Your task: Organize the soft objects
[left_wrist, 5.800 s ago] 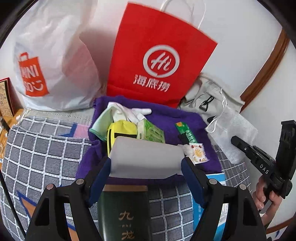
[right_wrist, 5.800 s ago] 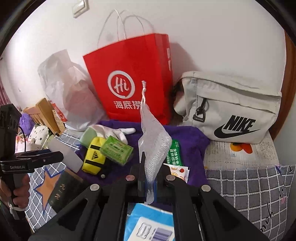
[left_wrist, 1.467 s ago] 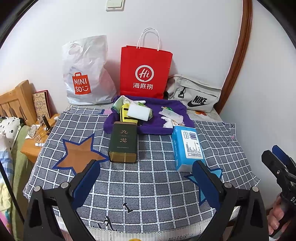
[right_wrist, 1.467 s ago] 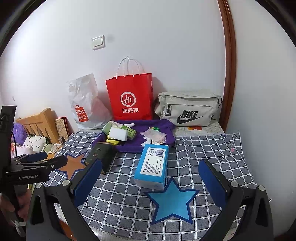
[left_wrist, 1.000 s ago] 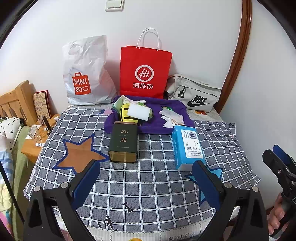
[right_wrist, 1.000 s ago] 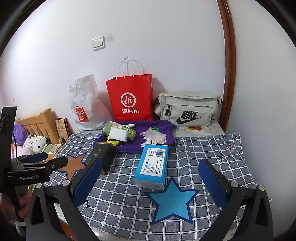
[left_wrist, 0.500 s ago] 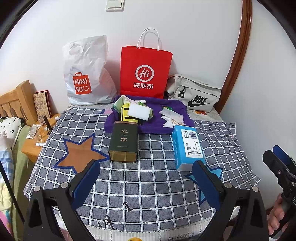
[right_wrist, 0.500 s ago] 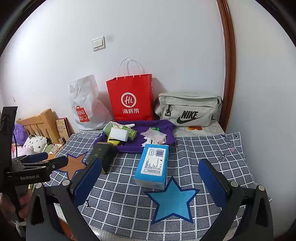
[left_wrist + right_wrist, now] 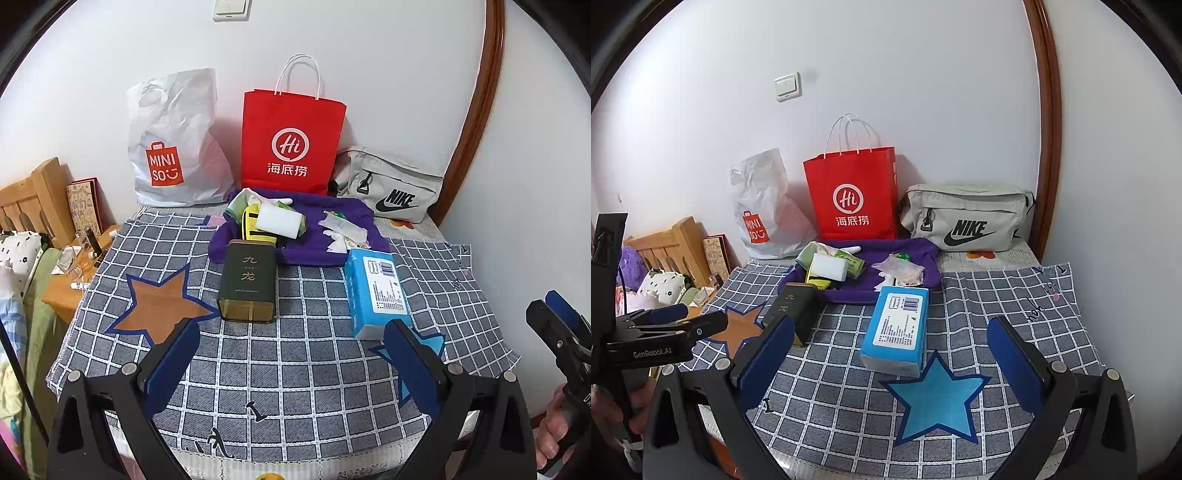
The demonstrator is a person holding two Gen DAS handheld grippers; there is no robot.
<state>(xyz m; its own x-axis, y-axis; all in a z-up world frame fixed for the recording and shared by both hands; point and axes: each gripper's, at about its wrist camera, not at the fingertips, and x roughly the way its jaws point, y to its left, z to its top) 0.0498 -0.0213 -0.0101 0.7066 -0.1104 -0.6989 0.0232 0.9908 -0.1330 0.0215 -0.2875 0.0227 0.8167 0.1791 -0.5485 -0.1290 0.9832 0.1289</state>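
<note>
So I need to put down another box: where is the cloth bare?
Bare: the checked cloth in front of the dark tin and blue tissue pack, and right of that pack. Crowded: the purple towel behind them.

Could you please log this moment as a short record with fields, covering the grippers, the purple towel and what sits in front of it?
left hand-held gripper: open, empty, held back from the table
right hand-held gripper: open, empty
purple towel: at the table's far side, holding the soft items
white sponge: on the pile at the towel's left
clear pouch: on the towel's right
dark green tin: lying before the towel
blue tissue pack: right of the tin
</note>
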